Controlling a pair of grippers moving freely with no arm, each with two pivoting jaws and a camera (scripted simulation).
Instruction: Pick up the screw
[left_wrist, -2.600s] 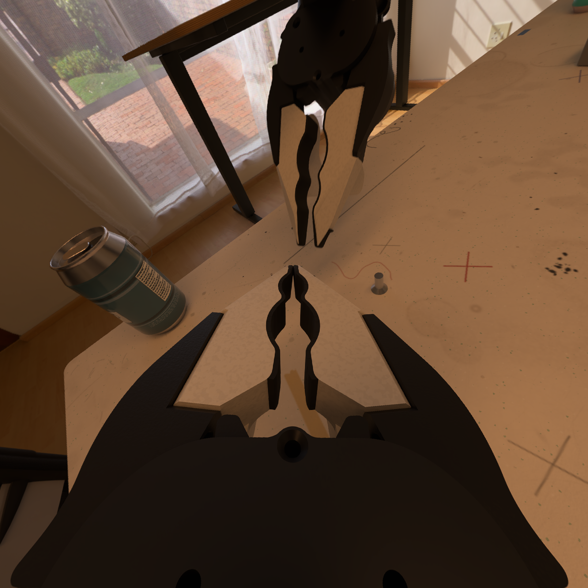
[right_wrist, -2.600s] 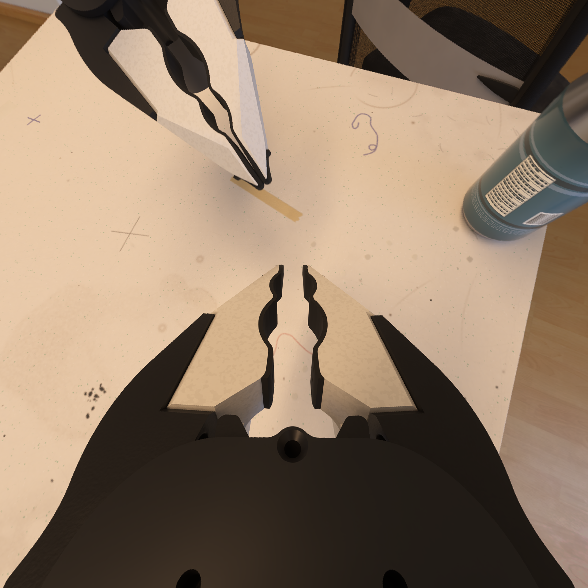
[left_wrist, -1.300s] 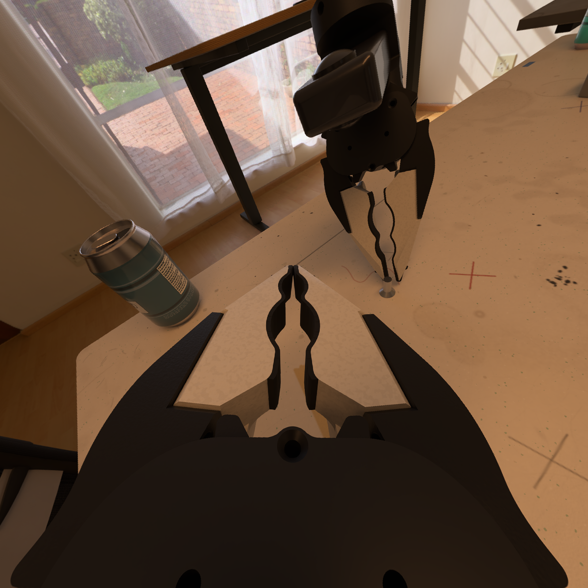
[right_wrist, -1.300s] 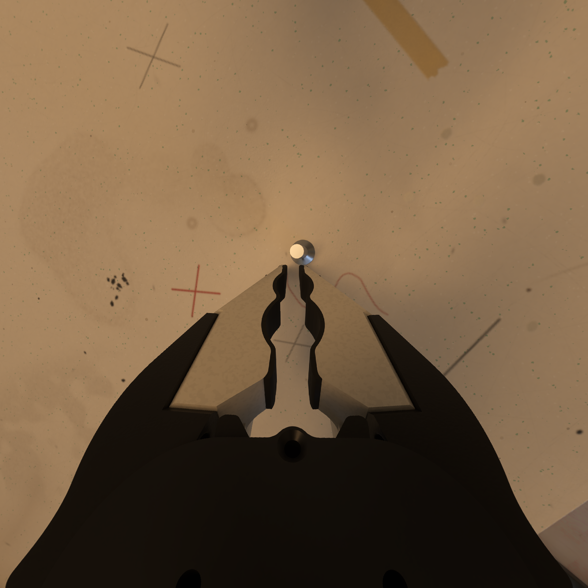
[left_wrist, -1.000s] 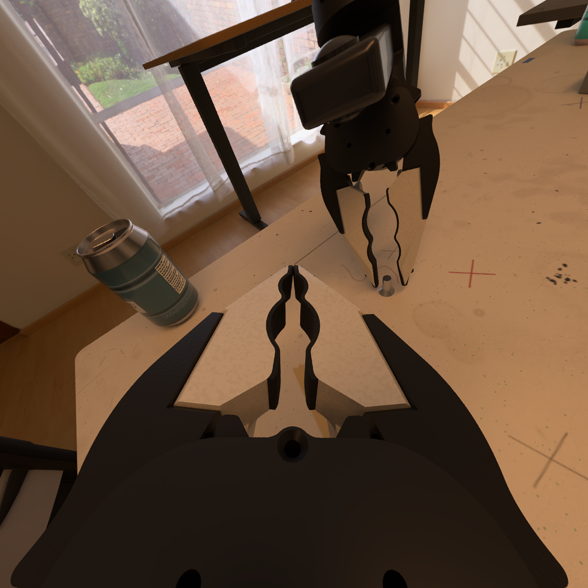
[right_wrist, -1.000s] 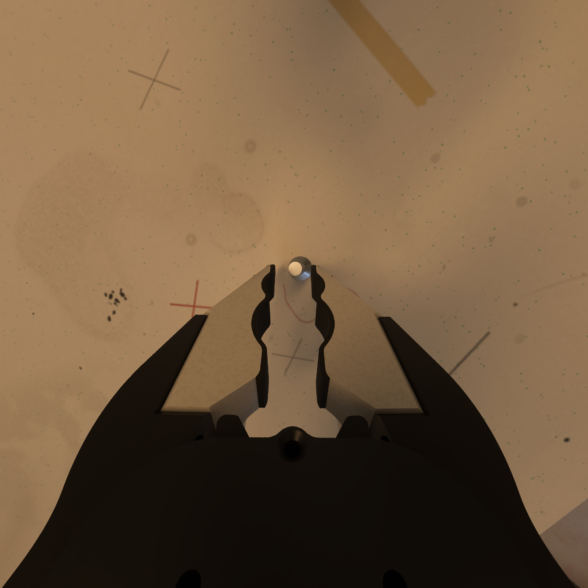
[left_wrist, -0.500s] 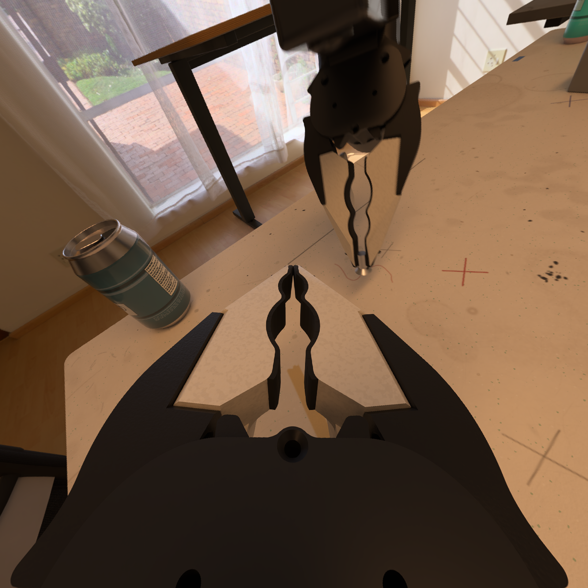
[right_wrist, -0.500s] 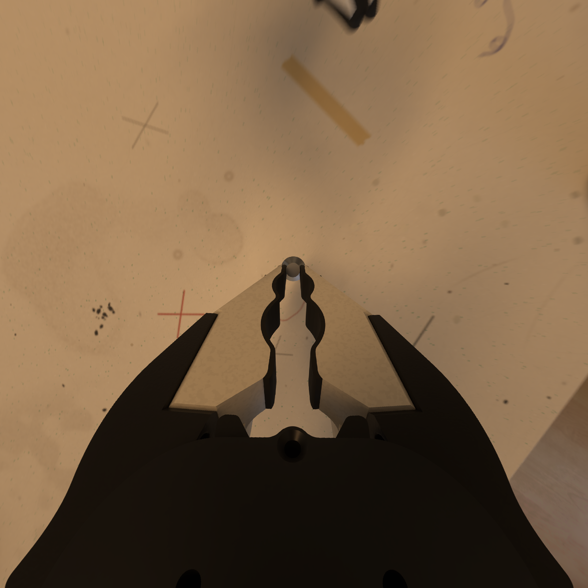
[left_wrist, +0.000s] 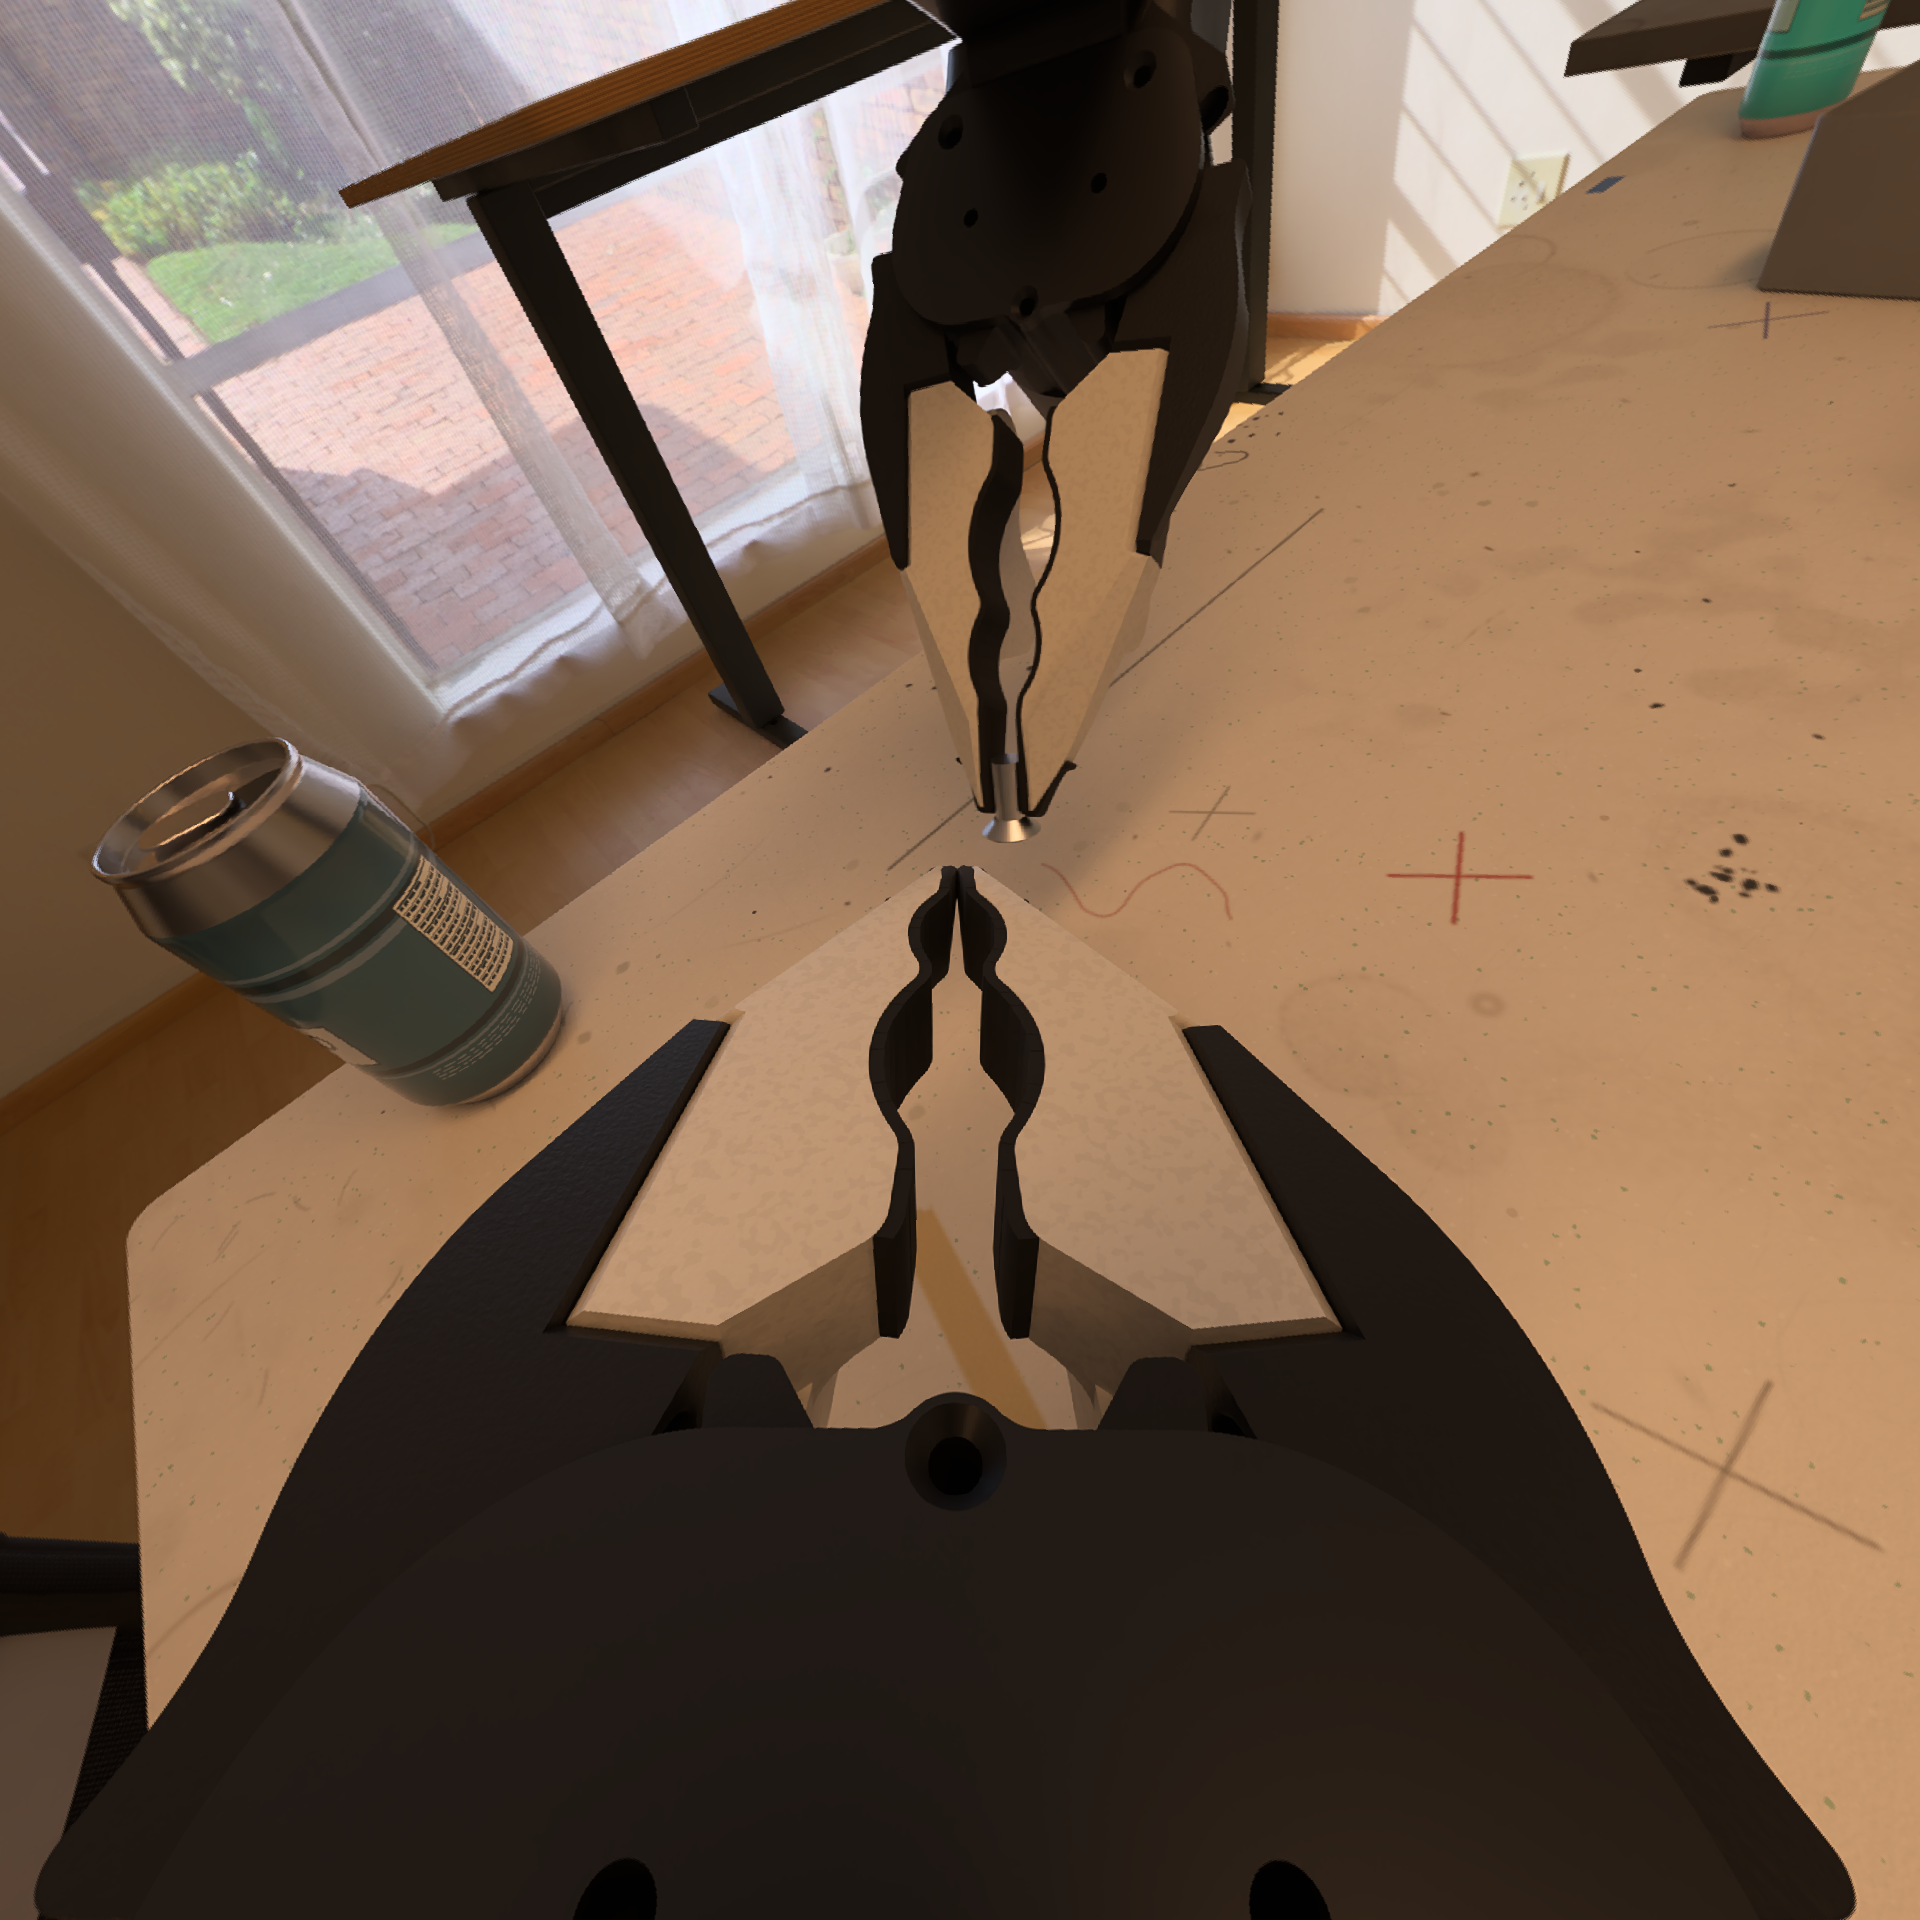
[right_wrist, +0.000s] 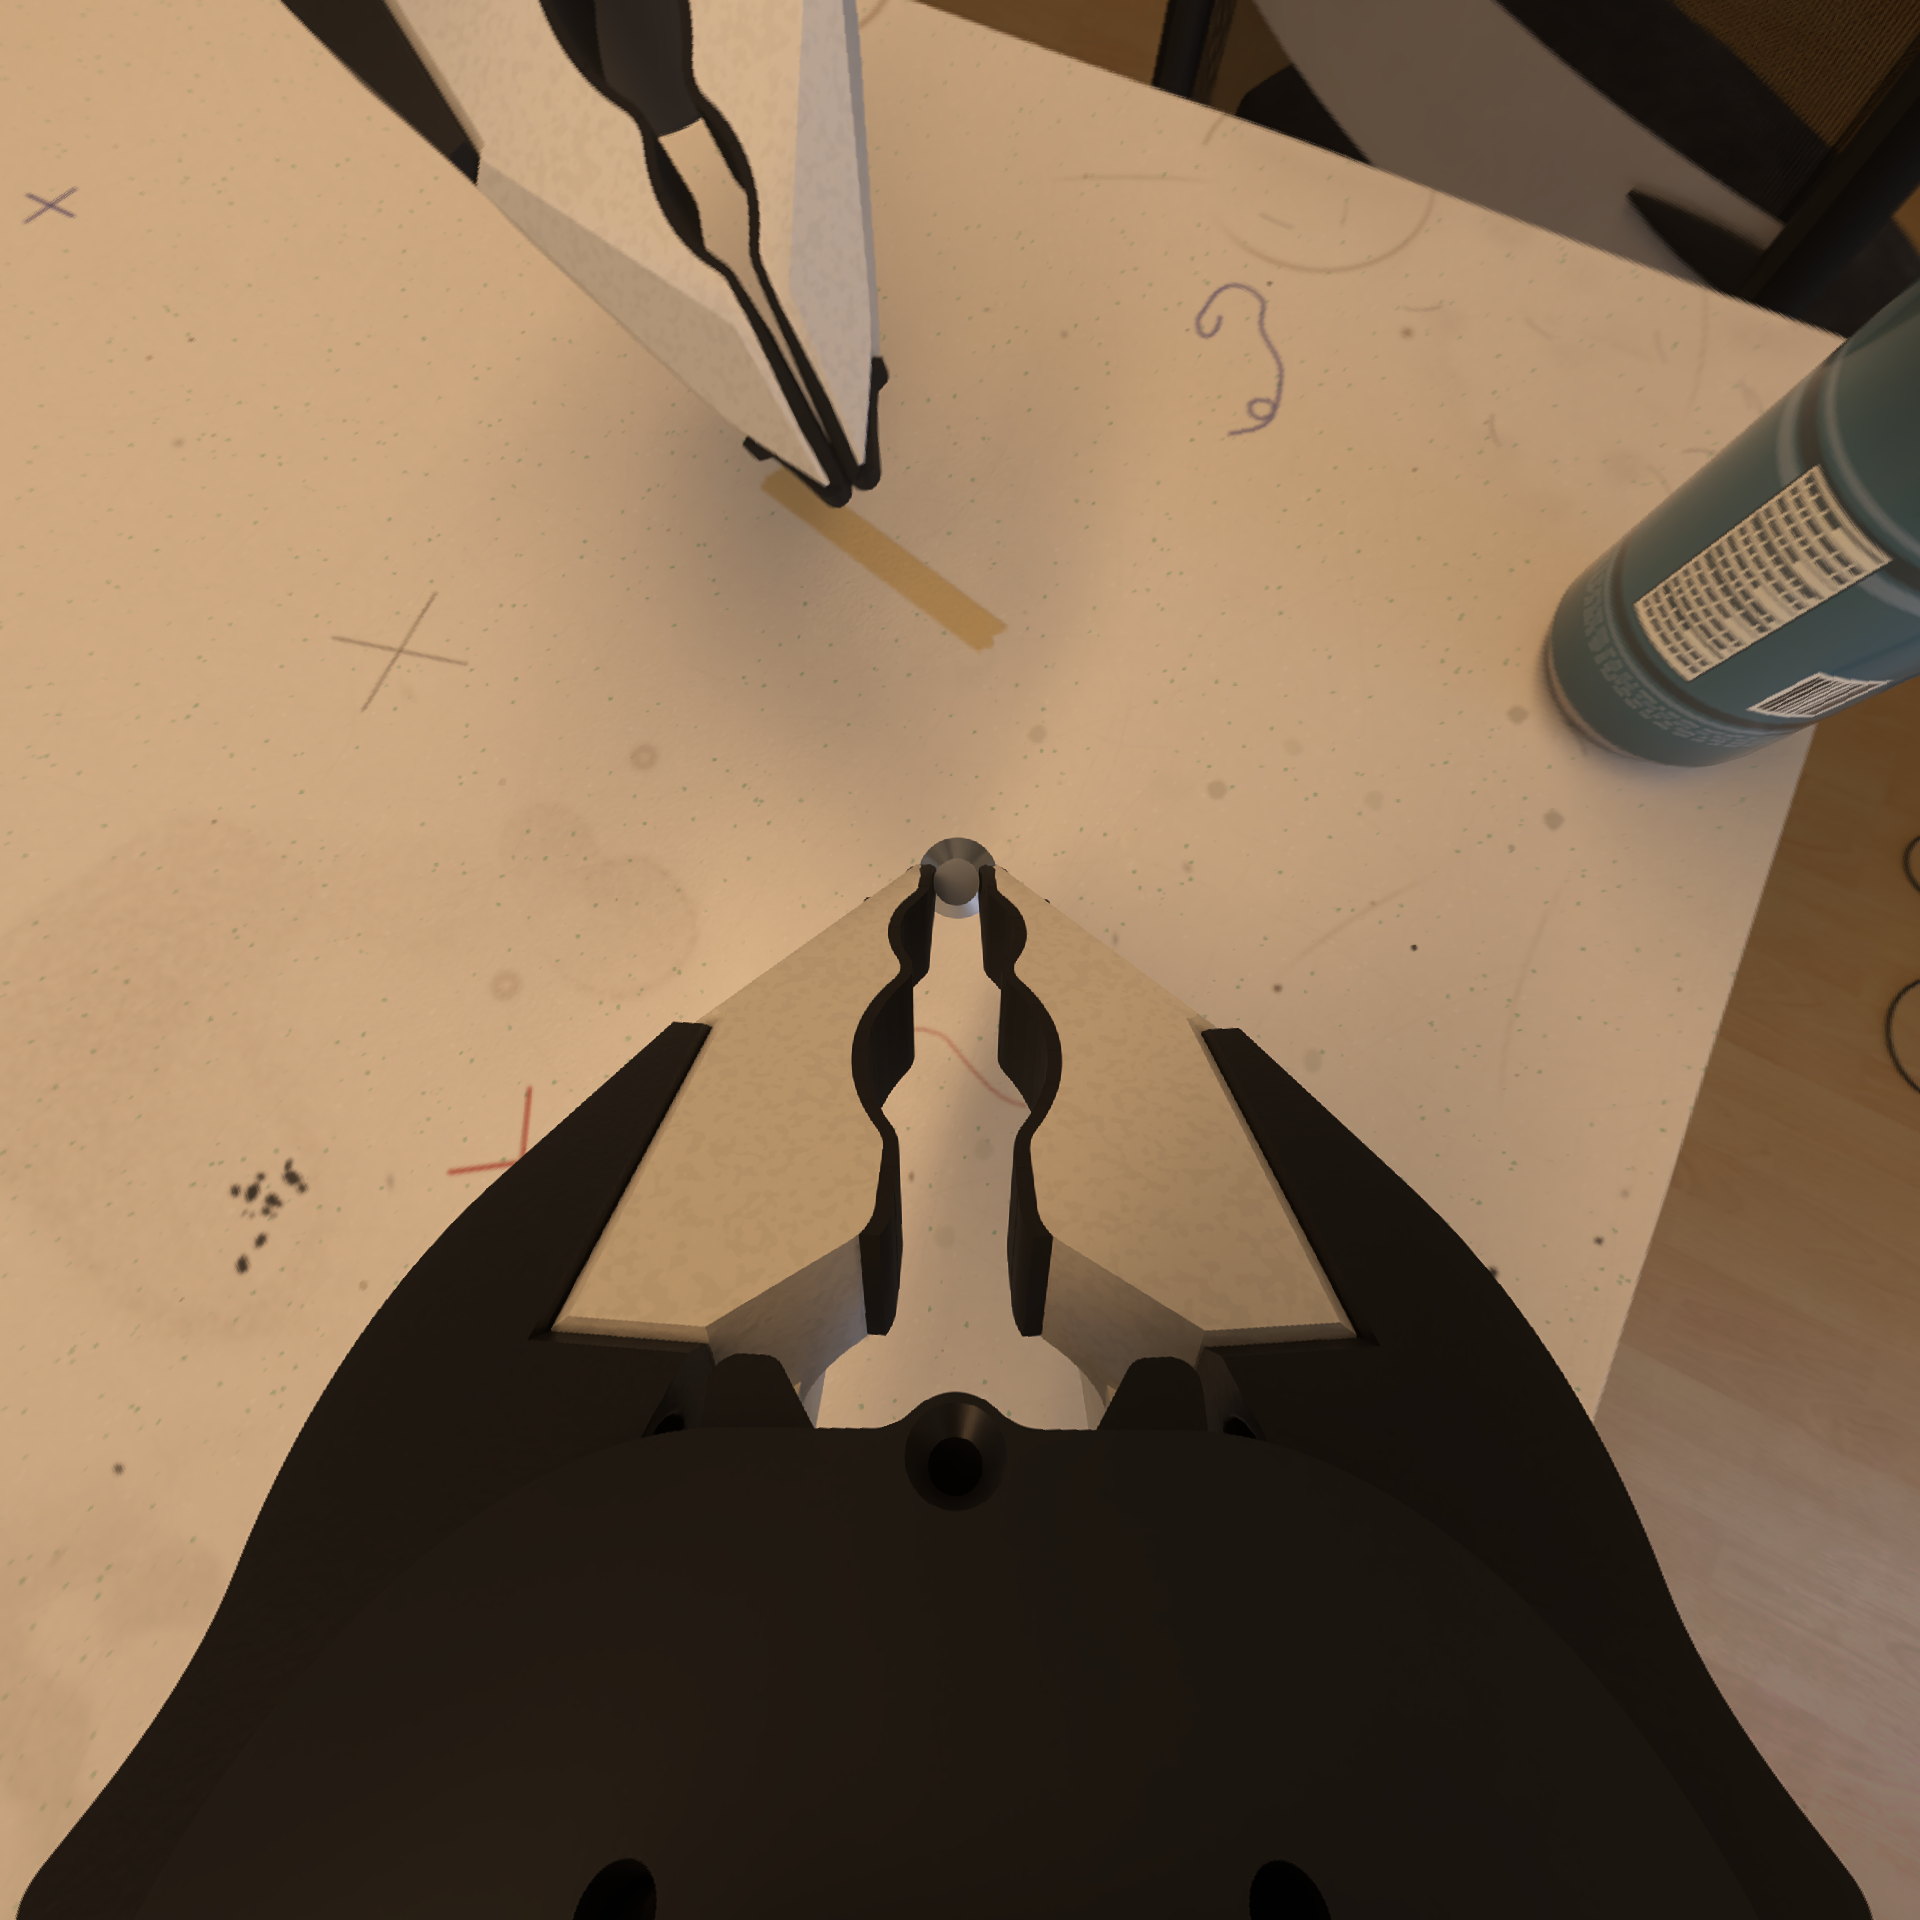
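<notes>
The screw (left_wrist: 1006, 808) is small and silver, with a flat flared head pointing down. My right gripper (right_wrist: 956, 878) is shut on its shank (right_wrist: 956, 885) and holds it above the tan table (right_wrist: 312, 831). In the left wrist view the right gripper (left_wrist: 1013, 795) hangs tip-down ahead, the screw head clear of the tabletop (left_wrist: 1558, 727). My left gripper (left_wrist: 957, 879) is shut and empty, just short of the screw. In the right wrist view the left gripper (right_wrist: 847, 483) shows at the top, tips over a strip of tan tape (right_wrist: 894, 566).
A teal drink can (left_wrist: 332, 935) stands near the table's corner; it also shows in the right wrist view (right_wrist: 1756, 582). The table edge runs beside the can, with wooden floor (right_wrist: 1849, 1039) below. Pen crosses and a red squiggle (left_wrist: 1143, 888) mark the top. A dark-legged desk (left_wrist: 623, 416) stands by the window.
My right gripper opened around the standing screw, shut on its shank, lifted it off the table and swung towards the left gripper. The left gripper stayed shut and barely moved.
</notes>
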